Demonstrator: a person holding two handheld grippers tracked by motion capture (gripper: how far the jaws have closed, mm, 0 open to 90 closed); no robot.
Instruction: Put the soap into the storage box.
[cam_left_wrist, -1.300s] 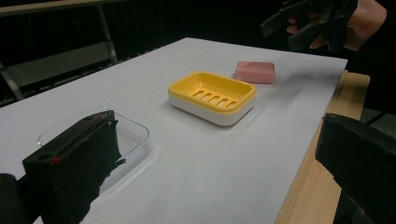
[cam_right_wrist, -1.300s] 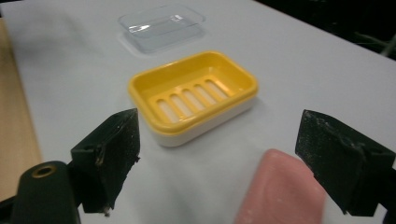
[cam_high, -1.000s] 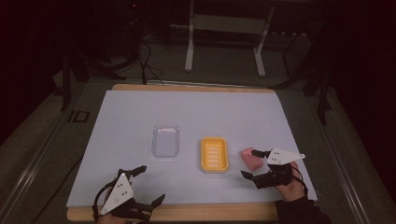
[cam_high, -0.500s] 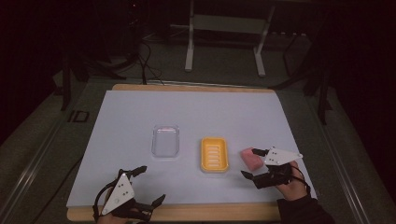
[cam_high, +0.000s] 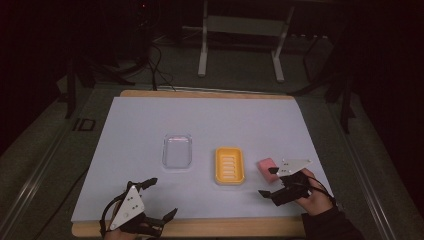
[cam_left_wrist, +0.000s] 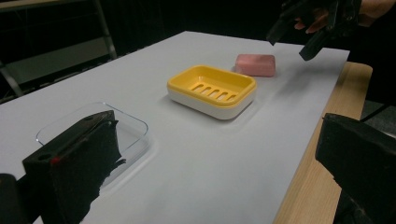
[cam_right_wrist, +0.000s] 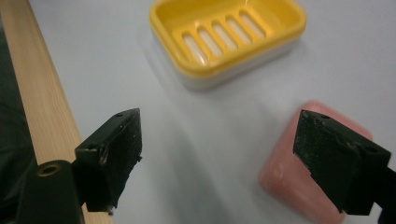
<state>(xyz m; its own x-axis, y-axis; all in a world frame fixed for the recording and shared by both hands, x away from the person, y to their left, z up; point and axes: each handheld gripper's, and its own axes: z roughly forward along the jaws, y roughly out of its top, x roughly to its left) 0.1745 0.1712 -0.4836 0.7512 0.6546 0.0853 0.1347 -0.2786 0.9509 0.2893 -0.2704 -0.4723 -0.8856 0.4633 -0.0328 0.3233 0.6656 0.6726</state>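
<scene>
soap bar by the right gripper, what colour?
Pink. The soap bar shows best in the left gripper view.

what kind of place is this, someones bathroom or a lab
Likely a lab or recording bench: a white-covered table in a dark room, floor cables, a bare metal stand behind.

I work in a dim lab or test room: my wood-edged table (cam_high: 210, 95) wears a white sheet (cam_high: 210, 125), cables (cam_high: 155, 65) trail over grey floor beyond its far edge, beside metal stand legs (cam_high: 202, 50).
</scene>
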